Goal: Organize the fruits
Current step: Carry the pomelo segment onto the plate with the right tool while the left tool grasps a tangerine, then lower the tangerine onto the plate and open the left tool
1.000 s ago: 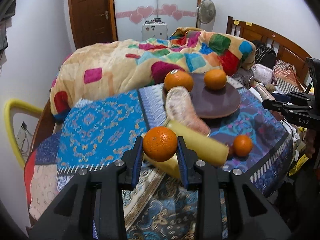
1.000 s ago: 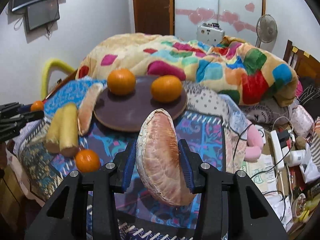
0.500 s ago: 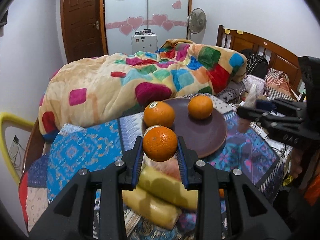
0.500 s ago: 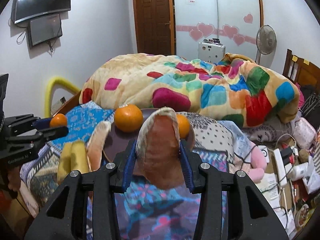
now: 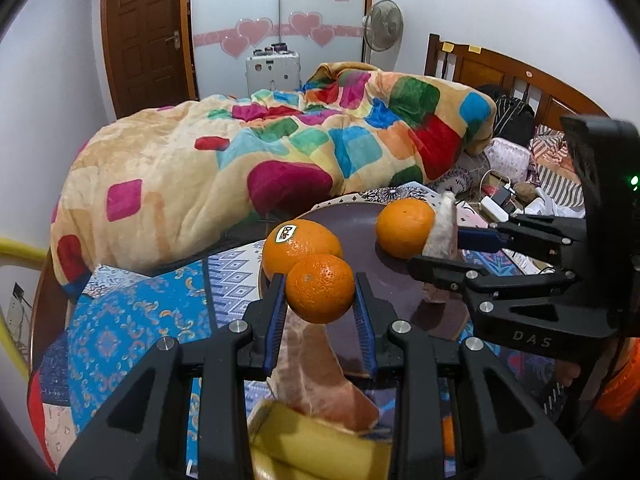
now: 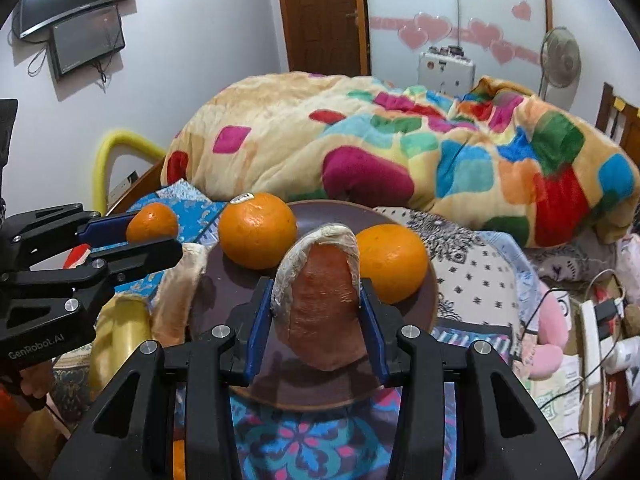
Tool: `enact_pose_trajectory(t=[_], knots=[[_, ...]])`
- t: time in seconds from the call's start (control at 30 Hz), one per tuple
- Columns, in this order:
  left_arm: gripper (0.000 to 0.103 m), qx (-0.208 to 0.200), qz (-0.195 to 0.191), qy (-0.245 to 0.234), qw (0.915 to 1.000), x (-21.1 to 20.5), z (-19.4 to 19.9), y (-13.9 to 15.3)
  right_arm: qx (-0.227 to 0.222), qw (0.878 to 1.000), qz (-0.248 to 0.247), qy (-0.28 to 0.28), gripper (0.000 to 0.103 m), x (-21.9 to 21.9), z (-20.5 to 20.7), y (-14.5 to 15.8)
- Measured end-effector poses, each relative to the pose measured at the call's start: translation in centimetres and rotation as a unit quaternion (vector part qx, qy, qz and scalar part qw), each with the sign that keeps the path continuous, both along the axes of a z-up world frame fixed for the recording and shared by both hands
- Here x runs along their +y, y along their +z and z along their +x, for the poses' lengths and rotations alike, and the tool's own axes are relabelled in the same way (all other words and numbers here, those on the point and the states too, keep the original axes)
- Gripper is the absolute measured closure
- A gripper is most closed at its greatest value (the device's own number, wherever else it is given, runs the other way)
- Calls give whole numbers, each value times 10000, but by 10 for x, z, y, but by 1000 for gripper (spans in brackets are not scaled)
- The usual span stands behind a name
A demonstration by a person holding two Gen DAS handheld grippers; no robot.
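My left gripper (image 5: 320,294) is shut on a small mandarin (image 5: 320,288), held above the left rim of the dark brown plate (image 5: 384,292). My right gripper (image 6: 318,320) is shut on a pink pomelo wedge (image 6: 320,300), held over the plate (image 6: 320,394). Two large oranges (image 6: 258,230) (image 6: 394,262) sit at the back of the plate; the left one has a sticker (image 5: 286,233). The right gripper with its wedge (image 5: 442,232) shows at the right of the left wrist view. The left gripper with the mandarin (image 6: 152,222) shows at the left of the right wrist view.
A second pomelo wedge (image 5: 320,376) leans on the plate's left rim beside yellow banana-like fruit (image 5: 316,448). All rests on a patterned blue cloth (image 5: 132,320). A colourful quilt (image 6: 400,148) is heaped behind. Cables and clutter (image 6: 592,320) lie to the right.
Both grippers have moved in toward the plate with their fruit. The left gripper has risen from the bananas to the plate's rim. The right wedge is now over the plate's middle.
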State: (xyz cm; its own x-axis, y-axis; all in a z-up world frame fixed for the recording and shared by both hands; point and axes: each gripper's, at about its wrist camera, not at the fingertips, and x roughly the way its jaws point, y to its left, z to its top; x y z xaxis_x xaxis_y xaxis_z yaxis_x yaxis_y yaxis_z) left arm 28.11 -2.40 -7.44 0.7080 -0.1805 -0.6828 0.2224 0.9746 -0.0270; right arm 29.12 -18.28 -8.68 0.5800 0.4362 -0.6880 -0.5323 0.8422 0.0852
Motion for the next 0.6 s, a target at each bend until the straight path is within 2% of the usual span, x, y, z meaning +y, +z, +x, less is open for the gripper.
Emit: enact_pose_trajectory(t=[0.23, 0.33, 0.37, 0.47, 0.6], knots=[[71, 26, 104, -67, 9999, -10, 13, -7, -5, 10000, -54, 50, 63, 6, 11, 0], [70, 99, 152, -71, 9998, -13, 15, -10, -60, 9999, -105, -5, 52, 5, 10, 0], [68, 127, 144, -71, 9998, -13, 17, -10, -77, 9999, -100, 2, 47, 4, 9, 0], [56, 98, 102, 7, 9999, -10, 16, -9, -113, 9999, -50, 10, 46, 1, 5, 4], [54, 50, 54, 74, 9999, -7, 10, -2, -177, 9998, -26, -12, 46, -4, -3, 10]])
